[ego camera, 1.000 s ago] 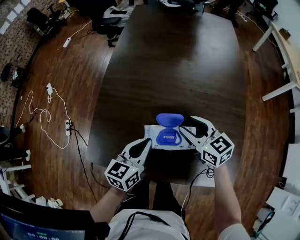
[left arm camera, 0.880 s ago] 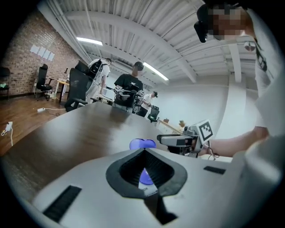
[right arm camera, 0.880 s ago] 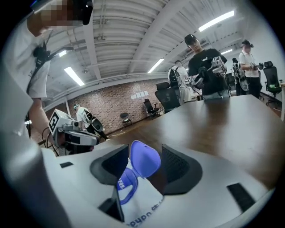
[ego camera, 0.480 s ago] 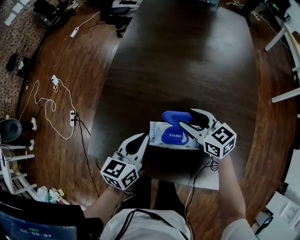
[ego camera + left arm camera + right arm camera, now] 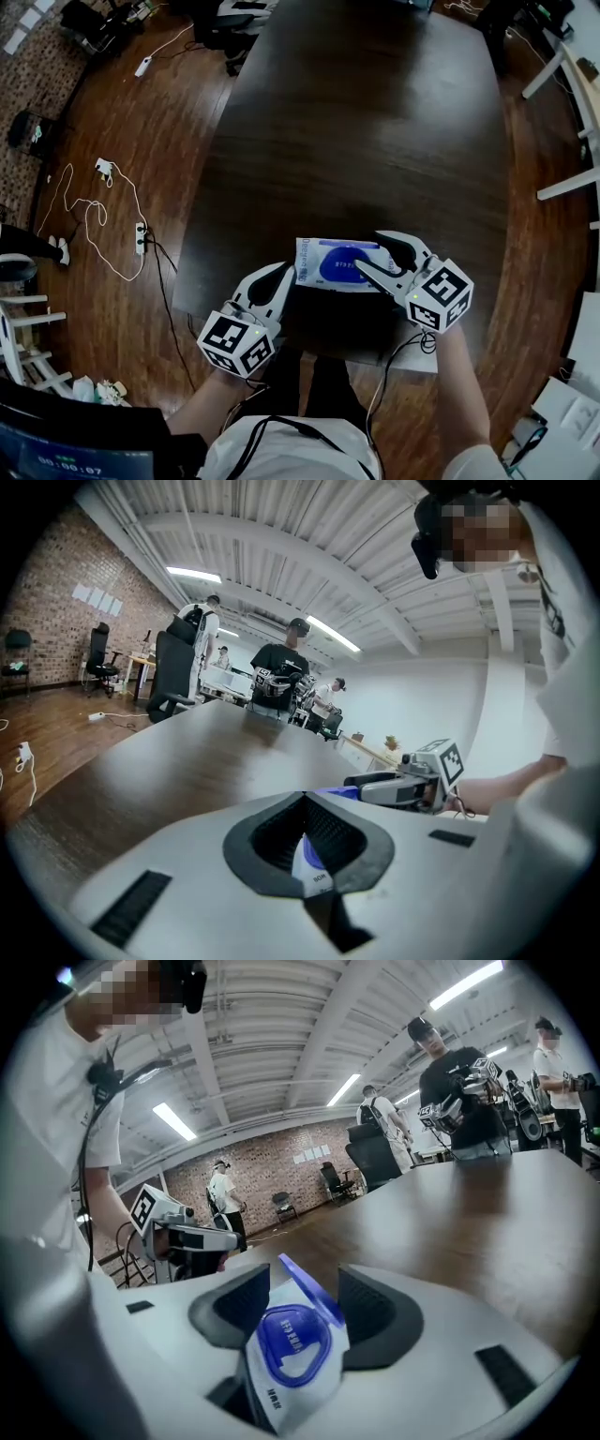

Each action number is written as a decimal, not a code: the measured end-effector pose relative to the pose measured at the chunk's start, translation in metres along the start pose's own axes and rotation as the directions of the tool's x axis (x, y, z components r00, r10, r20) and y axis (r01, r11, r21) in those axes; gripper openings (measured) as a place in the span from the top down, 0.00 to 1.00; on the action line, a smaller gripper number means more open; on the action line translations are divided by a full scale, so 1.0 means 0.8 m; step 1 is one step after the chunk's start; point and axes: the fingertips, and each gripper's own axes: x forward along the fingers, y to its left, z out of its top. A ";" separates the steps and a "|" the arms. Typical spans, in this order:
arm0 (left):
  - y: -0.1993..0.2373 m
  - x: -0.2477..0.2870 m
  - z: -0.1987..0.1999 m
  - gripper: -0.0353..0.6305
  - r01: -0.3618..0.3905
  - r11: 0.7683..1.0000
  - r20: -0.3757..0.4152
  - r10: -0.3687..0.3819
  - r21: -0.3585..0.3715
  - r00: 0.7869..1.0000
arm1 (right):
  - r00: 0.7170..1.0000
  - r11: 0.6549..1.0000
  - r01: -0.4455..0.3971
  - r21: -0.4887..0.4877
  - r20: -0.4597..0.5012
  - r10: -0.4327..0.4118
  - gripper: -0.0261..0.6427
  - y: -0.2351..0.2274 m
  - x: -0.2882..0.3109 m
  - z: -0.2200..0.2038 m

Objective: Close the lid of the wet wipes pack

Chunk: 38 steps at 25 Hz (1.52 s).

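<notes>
Near front edge of worktop [image 5: 356, 141]: fingers of left gripper [image 5: 289, 272] pinching left end of wet wipes pack [image 5: 309, 258]; blue lid [image 5: 314, 1290] ajar between spread fingers of right gripper [image 5: 368, 251]. Risk: lid springing back up if not pressed until latched.

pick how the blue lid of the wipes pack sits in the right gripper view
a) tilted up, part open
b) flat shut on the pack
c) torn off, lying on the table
a: in the right gripper view the lid stands at an angle above the opening of the pack, still joined to it and not yet pressed flat.
</notes>
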 end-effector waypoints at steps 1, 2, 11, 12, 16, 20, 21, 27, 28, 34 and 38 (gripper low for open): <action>-0.001 -0.001 0.001 0.95 0.003 1.000 0.004 -0.003 0.001 1.000 | 1.000 1.000 0.000 0.000 -0.003 0.000 0.62 0.005 -0.002 -0.003; -0.003 -0.003 0.001 0.95 0.006 1.000 0.007 -0.006 0.002 1.000 | 1.000 1.000 0.001 -0.002 -0.006 -0.001 0.62 0.009 -0.004 -0.007; -0.016 -0.012 -0.004 0.95 0.036 0.999 0.019 -0.036 0.018 0.999 | 0.999 1.000 0.030 -0.002 -0.016 -0.030 0.62 0.034 -0.014 -0.027; -0.018 -0.013 -0.004 0.95 0.040 0.999 0.019 -0.041 0.020 0.999 | 0.999 0.999 0.032 0.000 -0.017 -0.032 0.62 0.037 -0.013 -0.029; -0.025 -0.016 -0.006 0.95 0.055 0.998 0.020 -0.055 0.027 0.998 | 0.999 0.999 0.034 0.010 -0.022 -0.034 0.62 0.050 -0.011 -0.038; -0.029 -0.021 -0.007 0.95 0.061 0.998 0.024 -0.061 0.032 0.998 | 0.999 0.999 0.037 0.021 -0.027 -0.036 0.62 0.062 -0.009 -0.048; -0.029 -0.022 -0.007 0.95 0.062 0.998 0.023 -0.062 0.034 0.998 | 0.999 0.999 0.038 0.023 -0.030 -0.037 0.62 0.064 -0.008 -0.050; -0.023 -0.028 -0.007 0.95 0.061 0.998 0.025 -0.062 0.034 0.998 | 0.998 0.999 0.046 0.029 -0.047 -0.044 0.62 0.072 0.006 -0.060; -0.023 -0.031 -0.007 0.95 0.060 0.998 0.026 -0.061 0.033 0.998 | 0.997 0.998 0.046 0.031 -0.056 -0.045 0.62 0.074 0.010 -0.063; -0.019 -0.040 -0.007 0.95 0.061 0.998 0.029 -0.062 0.027 0.998 | 0.991 0.998 0.057 0.022 -0.123 -0.054 0.62 0.080 0.027 -0.075; -0.012 -0.043 -0.009 0.95 0.067 0.997 0.027 -0.068 0.021 0.997 | 0.984 0.997 0.074 0.016 -0.165 -0.070 0.62 0.077 0.034 -0.082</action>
